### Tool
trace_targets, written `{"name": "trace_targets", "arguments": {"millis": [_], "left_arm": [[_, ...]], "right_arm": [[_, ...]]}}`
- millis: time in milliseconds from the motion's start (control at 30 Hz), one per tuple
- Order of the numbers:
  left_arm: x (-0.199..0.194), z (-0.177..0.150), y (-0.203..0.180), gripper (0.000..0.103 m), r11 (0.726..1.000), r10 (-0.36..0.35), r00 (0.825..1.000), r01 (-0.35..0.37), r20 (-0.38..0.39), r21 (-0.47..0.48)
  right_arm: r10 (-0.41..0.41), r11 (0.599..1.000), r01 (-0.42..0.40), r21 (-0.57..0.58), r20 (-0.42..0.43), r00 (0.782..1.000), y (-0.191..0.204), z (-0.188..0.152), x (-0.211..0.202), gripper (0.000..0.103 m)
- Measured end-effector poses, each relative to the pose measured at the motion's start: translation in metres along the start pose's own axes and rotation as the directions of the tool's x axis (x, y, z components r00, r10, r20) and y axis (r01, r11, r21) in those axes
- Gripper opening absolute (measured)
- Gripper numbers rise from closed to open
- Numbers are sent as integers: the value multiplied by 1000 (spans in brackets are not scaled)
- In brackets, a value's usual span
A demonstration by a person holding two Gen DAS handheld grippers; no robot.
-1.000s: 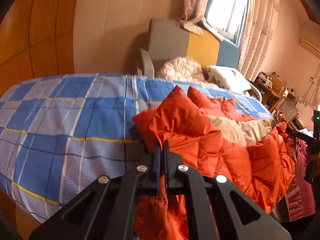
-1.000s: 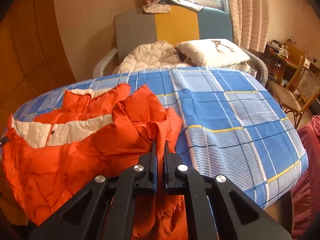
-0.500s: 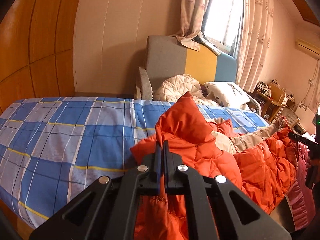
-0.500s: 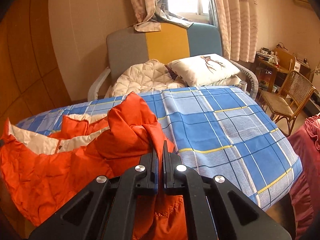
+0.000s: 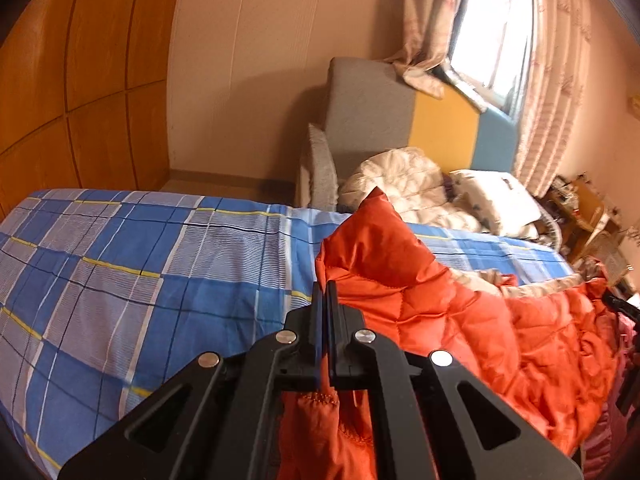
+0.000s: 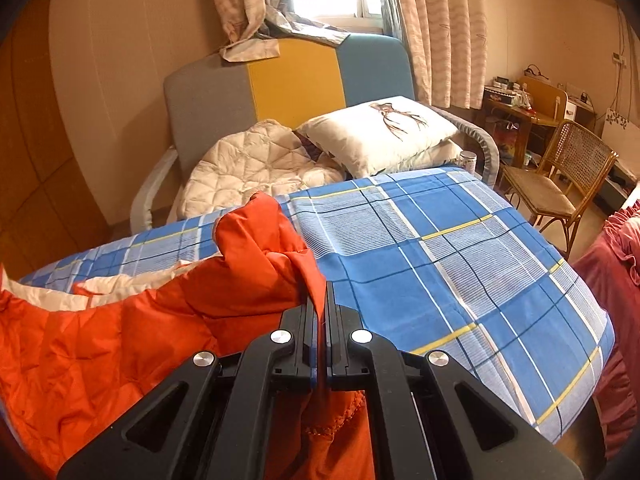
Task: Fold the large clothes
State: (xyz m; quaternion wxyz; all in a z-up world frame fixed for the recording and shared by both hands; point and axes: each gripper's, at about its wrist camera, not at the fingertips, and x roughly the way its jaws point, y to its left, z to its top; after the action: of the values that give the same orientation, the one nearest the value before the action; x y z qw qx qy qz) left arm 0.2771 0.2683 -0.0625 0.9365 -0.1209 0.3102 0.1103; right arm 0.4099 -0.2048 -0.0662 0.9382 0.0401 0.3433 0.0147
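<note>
A large orange quilted jacket [image 5: 460, 312] with a cream lining [image 6: 120, 284] hangs stretched between my two grippers above a bed with a blue plaid sheet [image 5: 140, 280]. My left gripper [image 5: 323, 292] is shut on one edge of the jacket; the hem hangs below its jaws. My right gripper [image 6: 320, 292] is shut on the other edge of the jacket [image 6: 120, 344], which spreads to the left in that view. The lower part of the jacket drapes over the bed's near edge.
The plaid sheet [image 6: 460, 260] covers the bed. Behind it stands a grey, yellow and blue armchair [image 6: 296, 80] holding a cream quilt [image 6: 248, 164] and a pillow [image 6: 380, 128]. A rattan chair [image 6: 560, 176] and a desk [image 6: 532, 108] stand at right. Pink fabric [image 6: 612, 280] lies at far right.
Both grippers have risen and lifted the jacket's edges with them, so the fabric is pulled straighter and more of the bed, armchair and wall shows. Both stay shut on the jacket.
</note>
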Motion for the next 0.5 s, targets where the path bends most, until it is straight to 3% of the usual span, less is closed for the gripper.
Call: {"name": "trace_targets", "arguments": {"millis": [267, 500], "left_arm": [[77, -2, -5, 1, 994, 110, 988, -107, -111, 36], [135, -29, 4, 0, 983, 180, 952, -185, -247, 7]], "right_arm": [[-93, 996, 93, -2, -84, 992, 9, -4, 72, 1], [-159, 987, 160, -10, -153, 975, 11, -24, 112, 1]]}}
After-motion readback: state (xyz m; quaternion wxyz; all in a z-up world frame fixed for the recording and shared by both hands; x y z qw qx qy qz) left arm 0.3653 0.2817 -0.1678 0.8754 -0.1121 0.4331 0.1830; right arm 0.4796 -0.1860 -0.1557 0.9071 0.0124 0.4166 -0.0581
